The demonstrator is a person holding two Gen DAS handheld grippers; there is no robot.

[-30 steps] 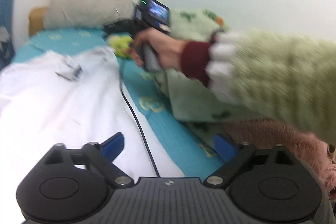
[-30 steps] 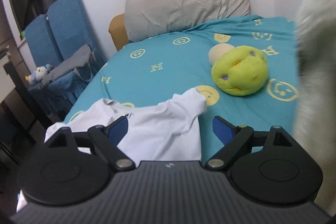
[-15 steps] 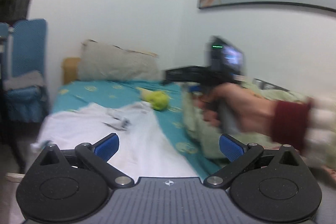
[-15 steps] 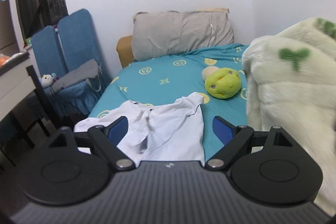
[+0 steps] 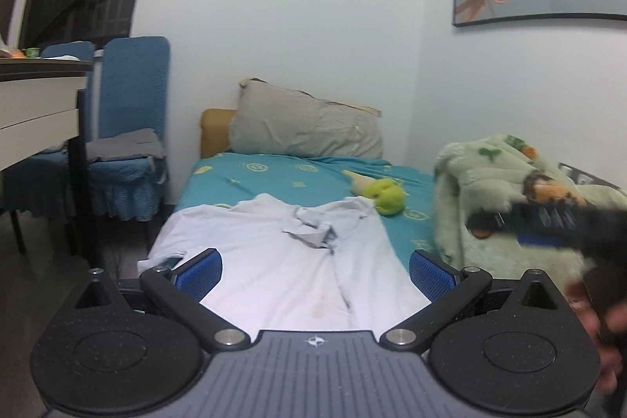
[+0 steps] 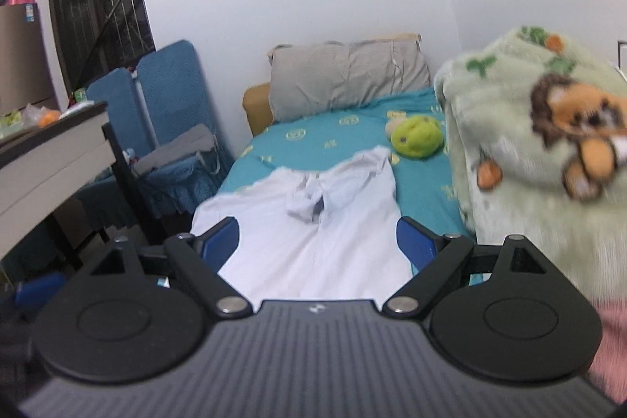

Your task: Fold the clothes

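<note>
A white collared shirt (image 5: 282,261) lies spread on the teal bed (image 5: 282,175), its collar rumpled toward the pillow; it also shows in the right wrist view (image 6: 325,222). My left gripper (image 5: 315,267) is open and empty, held above the shirt's near end. My right gripper (image 6: 317,241) is open and empty, also above the near end. The right gripper shows blurred at the right edge of the left wrist view (image 5: 548,222), beside the left one.
A green plush toy (image 5: 388,196) lies past the shirt's right shoulder. A folded green blanket (image 6: 529,151) is piled along the bed's right side. A grey pillow (image 5: 305,132) leans at the head. Blue chairs (image 5: 125,143) and a desk (image 5: 35,112) stand left of the bed.
Both grippers have pulled back and up from the bed; the views now take in the whole shirt and room. The right hand has moved from over the bed to the right edge.
</note>
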